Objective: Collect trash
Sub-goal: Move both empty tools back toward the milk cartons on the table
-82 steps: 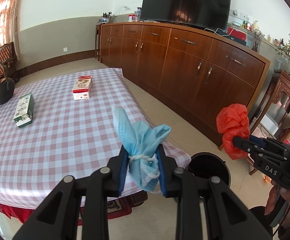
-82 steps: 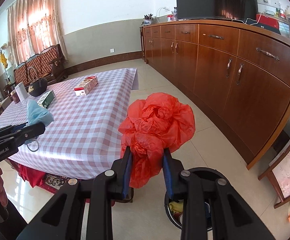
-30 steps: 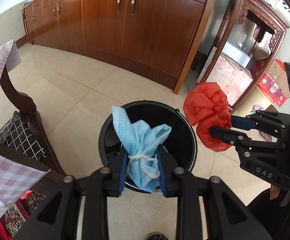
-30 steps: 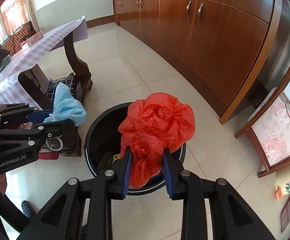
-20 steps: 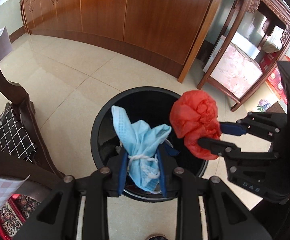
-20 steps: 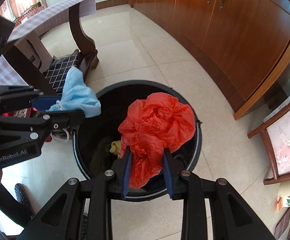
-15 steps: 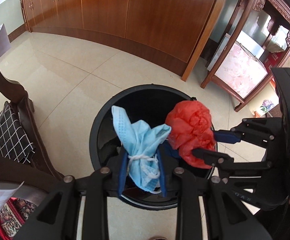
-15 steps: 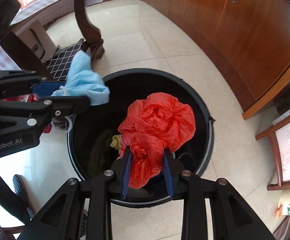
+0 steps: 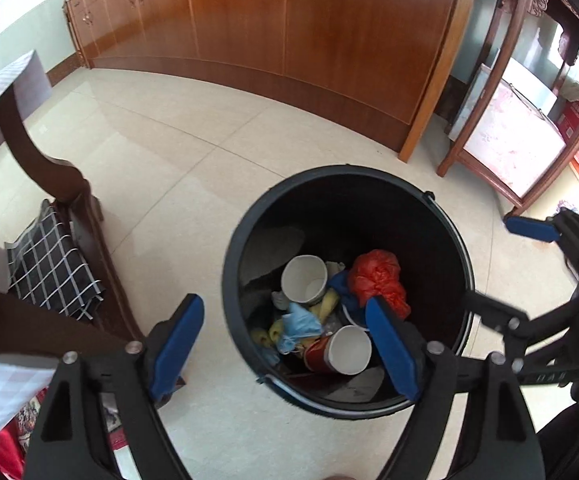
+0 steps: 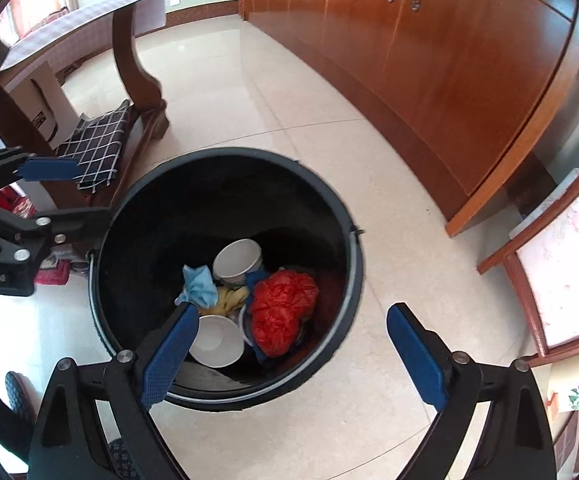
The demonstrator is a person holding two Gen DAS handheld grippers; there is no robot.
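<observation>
Black round trash bin (image 9: 245,240), standing on the tiled floor (image 9: 177,148) beside the wooden sideboard (image 9: 329,40). Contents: blue face mask (image 9: 299,326), crumpled red plastic bag (image 9: 377,280), two white paper cups (image 9: 304,279), banana peel (image 10: 231,298), all loose at the bottom.

Left tongs (image 9: 289,344): above the bin, jaws just opened wide, nothing between the blue pads.

Right tongs (image 10: 289,356): above the bin's near rim, jaws just opened wide, nothing held.

Checked cushion (image 9: 49,268) under the surface, left of the bin.
</observation>
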